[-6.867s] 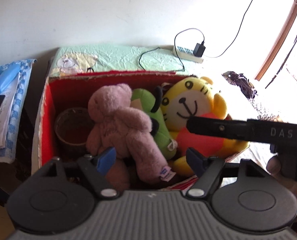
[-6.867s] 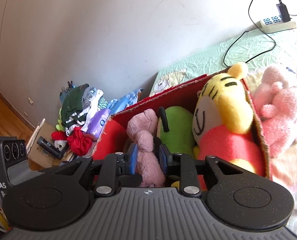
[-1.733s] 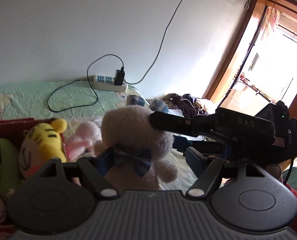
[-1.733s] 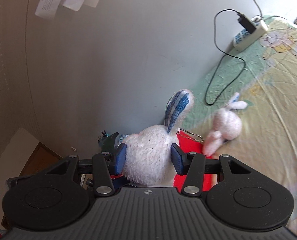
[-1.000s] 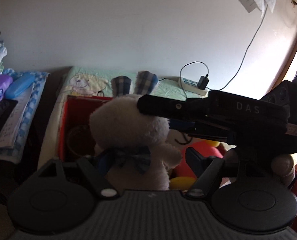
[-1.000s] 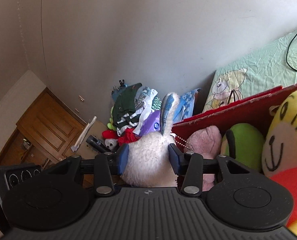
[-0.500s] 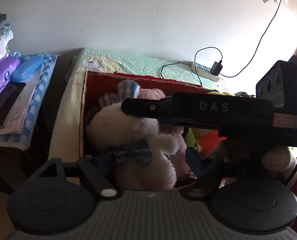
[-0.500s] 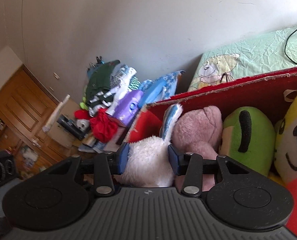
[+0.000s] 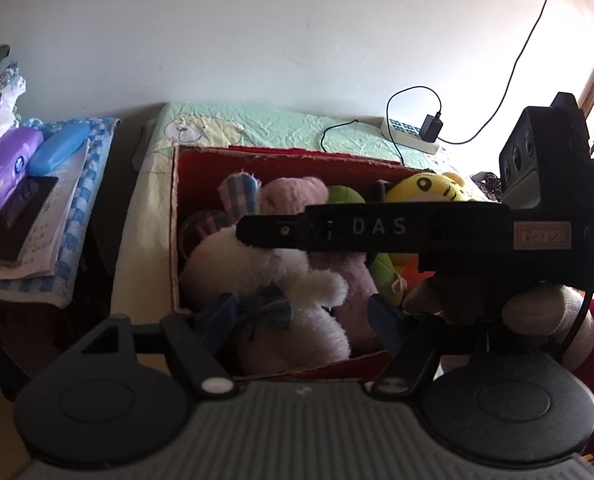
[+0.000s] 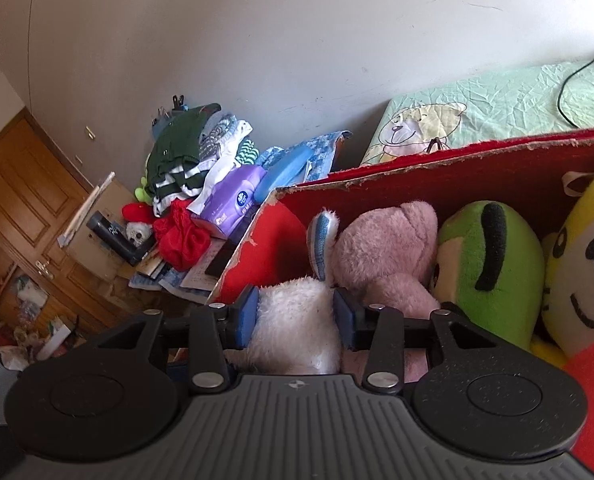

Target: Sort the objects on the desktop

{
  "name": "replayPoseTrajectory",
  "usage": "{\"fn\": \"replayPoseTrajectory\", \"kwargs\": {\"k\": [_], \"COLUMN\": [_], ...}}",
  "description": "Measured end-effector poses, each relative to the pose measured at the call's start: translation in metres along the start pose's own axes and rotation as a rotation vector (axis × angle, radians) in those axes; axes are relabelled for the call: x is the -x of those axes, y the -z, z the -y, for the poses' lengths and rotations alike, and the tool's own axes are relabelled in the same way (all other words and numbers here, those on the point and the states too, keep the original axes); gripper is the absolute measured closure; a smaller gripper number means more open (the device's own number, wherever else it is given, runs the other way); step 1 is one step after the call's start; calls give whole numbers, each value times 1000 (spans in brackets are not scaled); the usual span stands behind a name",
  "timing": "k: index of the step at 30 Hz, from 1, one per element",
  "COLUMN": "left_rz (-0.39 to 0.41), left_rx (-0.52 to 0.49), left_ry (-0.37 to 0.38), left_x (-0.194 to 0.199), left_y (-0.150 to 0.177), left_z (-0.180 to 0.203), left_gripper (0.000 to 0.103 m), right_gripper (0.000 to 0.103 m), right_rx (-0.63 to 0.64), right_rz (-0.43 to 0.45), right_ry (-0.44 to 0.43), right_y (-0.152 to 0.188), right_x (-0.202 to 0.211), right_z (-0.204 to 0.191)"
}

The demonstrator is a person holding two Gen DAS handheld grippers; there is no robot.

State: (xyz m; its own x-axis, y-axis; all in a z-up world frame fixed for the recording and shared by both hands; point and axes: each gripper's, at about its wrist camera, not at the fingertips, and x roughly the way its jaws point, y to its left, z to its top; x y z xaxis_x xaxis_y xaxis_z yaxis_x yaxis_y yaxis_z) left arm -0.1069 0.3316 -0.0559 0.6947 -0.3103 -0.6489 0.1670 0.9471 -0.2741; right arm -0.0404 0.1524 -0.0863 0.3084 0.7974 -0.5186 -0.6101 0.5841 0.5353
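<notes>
The left gripper [image 9: 297,320] is hovering with fingers spread, holding nothing. At its 12 o'clock the white rabbit [image 9: 265,276] is settling into the red box's [image 9: 175,216] left end, the right gripper [image 10: 295,314] pinching its head. Placing seems underway; next likely calls for releasing it beside the pink bear [image 10: 385,252].

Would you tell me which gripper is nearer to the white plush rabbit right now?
Right. The right gripper has its fingers closed on the white plush rabbit inside the red box; the left gripper hangs open in front of it.
</notes>
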Motion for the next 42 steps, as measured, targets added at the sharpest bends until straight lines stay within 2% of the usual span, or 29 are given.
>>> {"fn": "replayPoseTrajectory", "kwargs": {"k": [6, 10, 17, 20, 23, 30, 36, 42], "left_rz": [-13, -15, -7, 3, 4, 2, 24, 60], "left_rx": [-5, -13, -6, -36, -43, -29, -10, -44], "left_ry": [-7, -16, -8, -25, -36, -69, -101, -88], "left_x": [-5, -4, -1, -3, -7, -13, -13, -12], "left_y": [-1, 2, -1, -5, -8, -8, -10, -14], "left_z": [2, 3, 10, 22, 34, 67, 100, 143], "left_gripper": [29, 29, 28, 26, 26, 26, 25, 22], "right_gripper": [54, 55, 55, 57, 69, 70, 68, 68], "right_rx": [-91, -86, -96, -112, -115, -96, -133, -199], "right_rz": [28, 79, 173, 205, 214, 214, 237, 275], "right_ry": [-34, -49, -11, 13, 6, -54, -161, -149], "right_y": [4, 13, 21, 26, 29, 30, 28, 27], "right_x": [12, 34, 79, 96, 108, 126, 151, 185], "right_z": [9, 5, 12, 22, 29, 41, 58, 92]}}
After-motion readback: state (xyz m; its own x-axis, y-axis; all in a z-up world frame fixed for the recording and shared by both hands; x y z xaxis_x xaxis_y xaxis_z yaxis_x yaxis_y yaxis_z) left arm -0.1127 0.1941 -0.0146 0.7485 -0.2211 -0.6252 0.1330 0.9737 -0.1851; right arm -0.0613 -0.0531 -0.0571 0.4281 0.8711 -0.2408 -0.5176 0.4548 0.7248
